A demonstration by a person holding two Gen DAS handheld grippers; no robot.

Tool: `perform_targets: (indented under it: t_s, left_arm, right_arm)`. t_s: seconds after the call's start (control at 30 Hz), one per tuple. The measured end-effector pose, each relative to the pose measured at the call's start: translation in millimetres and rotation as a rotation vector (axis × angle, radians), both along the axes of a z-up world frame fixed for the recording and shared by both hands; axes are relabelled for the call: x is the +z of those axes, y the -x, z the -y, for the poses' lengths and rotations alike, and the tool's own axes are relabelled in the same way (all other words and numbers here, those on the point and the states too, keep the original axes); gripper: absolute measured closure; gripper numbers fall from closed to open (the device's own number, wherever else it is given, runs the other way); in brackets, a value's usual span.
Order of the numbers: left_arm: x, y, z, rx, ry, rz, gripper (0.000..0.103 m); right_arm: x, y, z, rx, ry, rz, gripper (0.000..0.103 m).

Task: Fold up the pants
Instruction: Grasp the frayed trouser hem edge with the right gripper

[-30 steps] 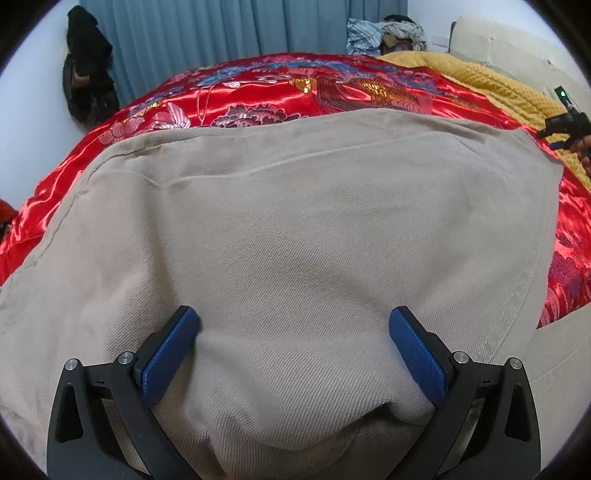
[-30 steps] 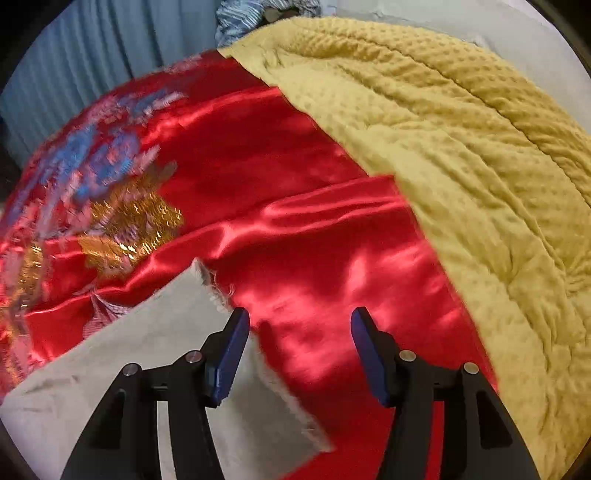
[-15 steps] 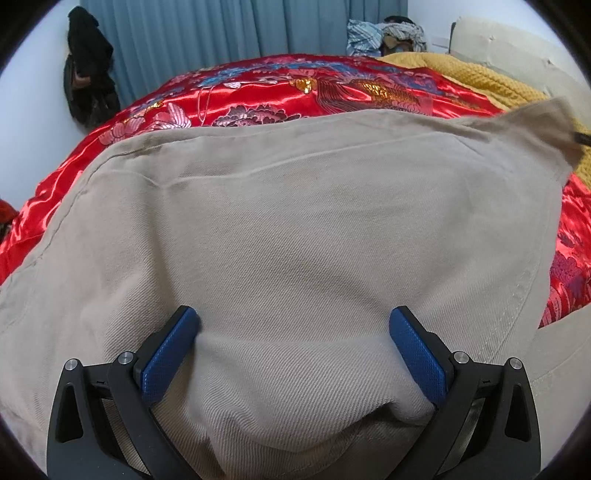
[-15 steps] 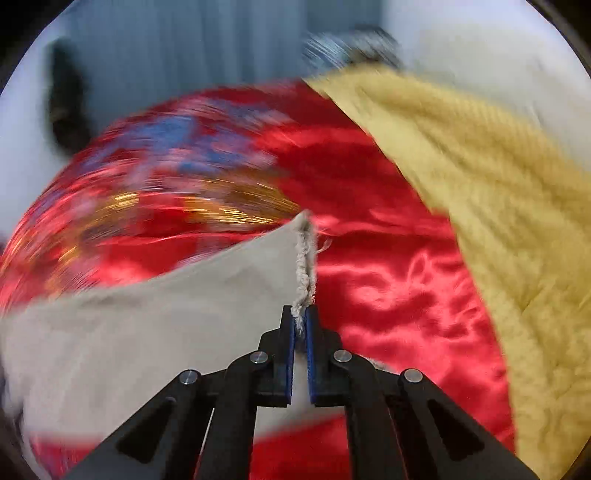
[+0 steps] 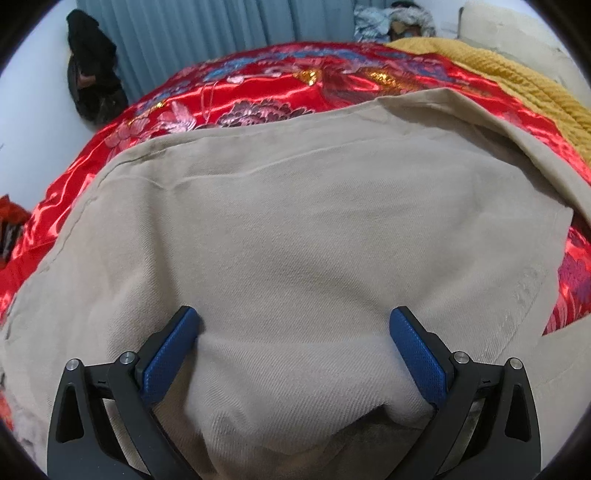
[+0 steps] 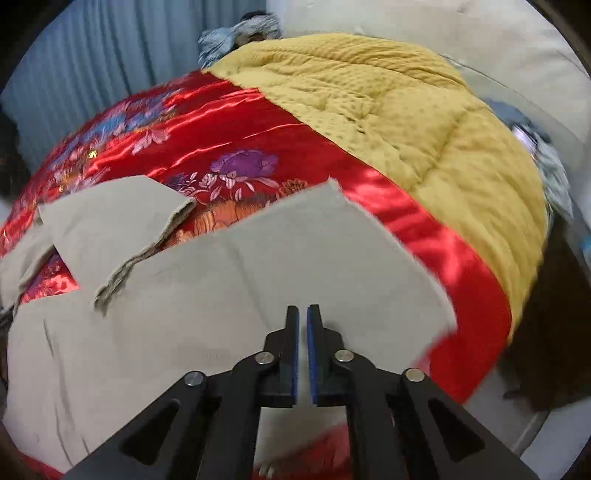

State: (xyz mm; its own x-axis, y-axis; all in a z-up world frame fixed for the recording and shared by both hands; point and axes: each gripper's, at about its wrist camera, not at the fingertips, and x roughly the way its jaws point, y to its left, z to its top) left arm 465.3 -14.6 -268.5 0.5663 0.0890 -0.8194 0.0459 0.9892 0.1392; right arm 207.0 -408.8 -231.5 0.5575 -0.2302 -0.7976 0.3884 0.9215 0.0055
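One pair of pants (image 5: 295, 221), one red quilt (image 5: 258, 85), perhaps one yellow blanket (image 6: 406, 122).

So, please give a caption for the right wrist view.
Shut right gripper lifts the beige pants over a red quilt.

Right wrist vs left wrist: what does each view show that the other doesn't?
Right wrist only: the right gripper, jaws nearly closed over the pants, though any cloth pinched is unclear; a frayed hem. Left wrist only: the left gripper, jaws wide open and pressed into the fabric; dark clothes hanging by the curtain. Both: beige pants, red satin bedspread, yellow blanket, blue curtain.
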Motion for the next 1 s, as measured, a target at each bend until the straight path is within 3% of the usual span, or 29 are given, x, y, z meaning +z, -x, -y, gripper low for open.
perform_targets:
  t_s: [0.07,0.1,0.23,0.33,0.47,0.53,0.6,0.7,0.77,0.8,0.83,0.9,1.0]
  left_arm:
    - [13,5,4,0.027,-0.043,-0.019,0.001]
    - [25,14,8,0.025,-0.051,-0.010,0.001]
    - [61,80,21,-0.034,-0.019,0.030,0.001]
    - [64,134,21,-0.035,-0.046,0.048,0.001]
    - [50,155,4,0.019,-0.114,0.033,0.001]
    - [53,155,-11,0.082,-0.111,0.060,0.001]
    - [65,154,-26,0.134,-0.077,0.130,0.001]
    - [62,142,-34,0.160,-0.090,0.163,0.001]
    - [42,134,-35,0.145,-0.095,0.108,0.001]
    - [19,126,-34,0.117,-0.087,0.016,0.001]
    - [7,126,-36,0.108,-0.080,-0.010,0.001]
    - [5,134,-40,0.115,-0.053,0.069,0.001]
    - [4,132,-40,0.115,-0.057,0.073,0.001]
  right_arm:
    - [4,3,-34,0.073,-0.004,0.075,0.049]
    - [5,5,-53,0.116,0.004,0.109,0.045]
    - [5,-9,-117,0.324,-0.027,0.119,0.044]
    - [-4,-17,-157,0.464,-0.058,0.112,0.044]
    - [-41,-24,-180,0.530,-0.074,-0.025,0.044]
    - [-47,-24,-171,0.498,-0.139,-0.033,0.044]
    - [-35,-22,-158,0.455,-0.230,0.021,0.044]
    - [-20,-24,-145,0.397,-0.377,0.097,0.044]
    - [-20,-34,-138,0.356,-0.532,0.117,0.044]
    - [-23,-42,-136,0.324,-0.618,0.132,0.044]
    - [-29,-49,-133,0.290,-0.686,0.135,0.044]
    - [-42,-65,-124,0.185,-0.757,0.131,0.044]
    - [-64,-76,-94,-0.055,-0.851,0.169,0.044]
